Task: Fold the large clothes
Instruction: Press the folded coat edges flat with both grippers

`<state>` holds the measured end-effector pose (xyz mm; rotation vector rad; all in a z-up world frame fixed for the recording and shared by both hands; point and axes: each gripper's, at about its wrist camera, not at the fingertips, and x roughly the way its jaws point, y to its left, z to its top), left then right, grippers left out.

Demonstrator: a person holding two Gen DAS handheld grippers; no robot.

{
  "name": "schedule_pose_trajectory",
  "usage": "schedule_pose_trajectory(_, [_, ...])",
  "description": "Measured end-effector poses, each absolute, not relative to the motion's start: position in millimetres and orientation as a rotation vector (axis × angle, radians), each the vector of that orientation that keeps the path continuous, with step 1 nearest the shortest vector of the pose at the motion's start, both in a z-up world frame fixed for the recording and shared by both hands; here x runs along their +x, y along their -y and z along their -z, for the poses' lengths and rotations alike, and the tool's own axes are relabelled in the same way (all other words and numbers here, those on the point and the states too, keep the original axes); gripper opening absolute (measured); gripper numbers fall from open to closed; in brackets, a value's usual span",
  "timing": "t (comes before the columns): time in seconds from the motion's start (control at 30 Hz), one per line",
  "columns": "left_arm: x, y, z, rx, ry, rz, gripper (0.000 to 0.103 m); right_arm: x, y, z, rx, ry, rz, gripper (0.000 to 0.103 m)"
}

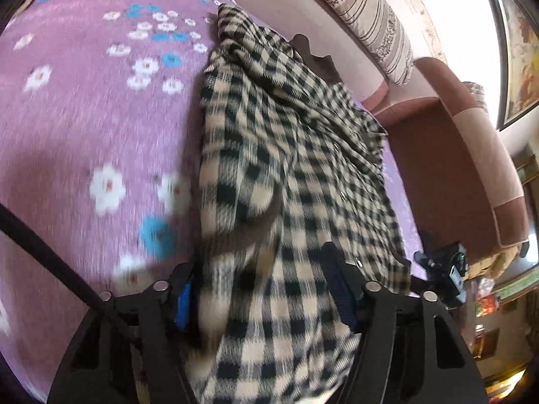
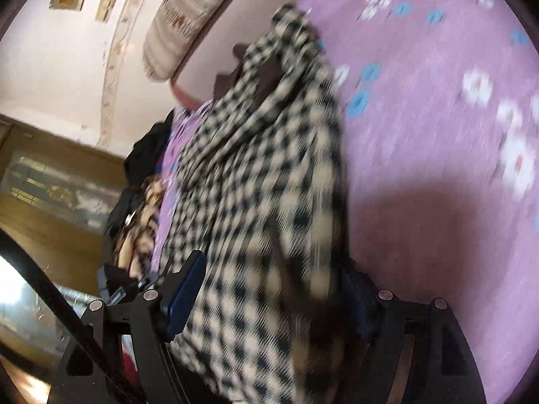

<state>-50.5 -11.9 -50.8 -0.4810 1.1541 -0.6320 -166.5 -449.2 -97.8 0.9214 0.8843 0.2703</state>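
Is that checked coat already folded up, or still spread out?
Partly folded: the checked coat lies lengthwise on the purple bedspread, one side doubled over, its near end between both claws.
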Motion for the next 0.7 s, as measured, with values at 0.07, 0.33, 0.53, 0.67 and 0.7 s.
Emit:
schedule_pose_trajectory(0.07, [-64, 5, 50, -0.508, -1.15, 0.642, 0.059, -179, 435, 99, 0.924, -0.894, -0.3, 0.08])
schedule_pose_trajectory(0.33, [-103, -8, 56, -0.575, -1.131, 0.644, 0.056, -222, 393, 114, 1.001, -0.919, -0.389, 0.08])
schedule_pose_trajectory(0.53, [-129, -8, 55, -0.541, -1.085, 0.576, 0.057, -238, 383, 123, 1.033, -0.906, -0.389, 0.079])
schedule_pose_trajectory(0.67, [-146, -10, 53, -0.49, -1.06, 0.525, 0.057, -240, 380, 119, 0.987, -0.905, -0.355, 0.074])
schedule_pose_trajectory(0.7, [-149, -8, 52, -0.467, -1.056, 0.51, 0.057, -241, 376, 118, 0.969, -0.906, -0.345, 0.073])
